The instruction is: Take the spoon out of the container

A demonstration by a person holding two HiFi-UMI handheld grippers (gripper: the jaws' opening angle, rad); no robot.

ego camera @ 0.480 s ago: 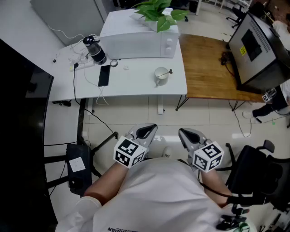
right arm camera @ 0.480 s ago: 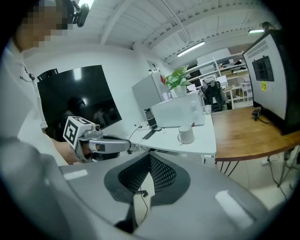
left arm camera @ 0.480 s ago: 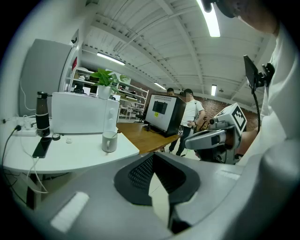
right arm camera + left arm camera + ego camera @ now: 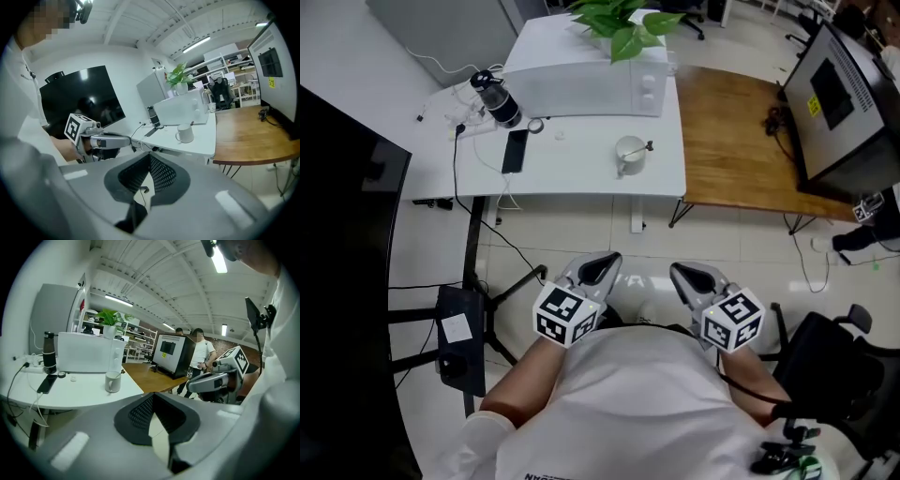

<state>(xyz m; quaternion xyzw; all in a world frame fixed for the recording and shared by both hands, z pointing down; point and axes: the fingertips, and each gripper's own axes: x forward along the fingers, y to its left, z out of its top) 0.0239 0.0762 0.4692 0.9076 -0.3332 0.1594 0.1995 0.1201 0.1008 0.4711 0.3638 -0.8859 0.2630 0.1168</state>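
A white mug [image 4: 629, 151] stands on the white table [image 4: 572, 173], with a spoon [image 4: 643, 146] leaning out of it to the right. Both grippers hang over the floor close to my torso, well short of the table. My left gripper [image 4: 598, 267] and my right gripper [image 4: 689, 277] are shut, with nothing between their jaws. The left gripper view has the mug [image 4: 112, 381] and spoon [image 4: 123, 372] far ahead beyond the left gripper [image 4: 151, 397]. From the right gripper [image 4: 150, 157] the mug [image 4: 186, 134] shows ahead to the right.
On the white table stand a white microwave [image 4: 581, 80] with a plant [image 4: 623, 23] on top, a black bottle [image 4: 494, 98] and a phone [image 4: 515, 152] with cables. A wooden table [image 4: 741, 131] with a black monitor [image 4: 844, 94] adjoins on the right. An office chair [image 4: 834, 366] stands at my right.
The head view has shifted slightly, so the tables sit a little higher and further left in the picture. Both grippers stay shut near my torso.
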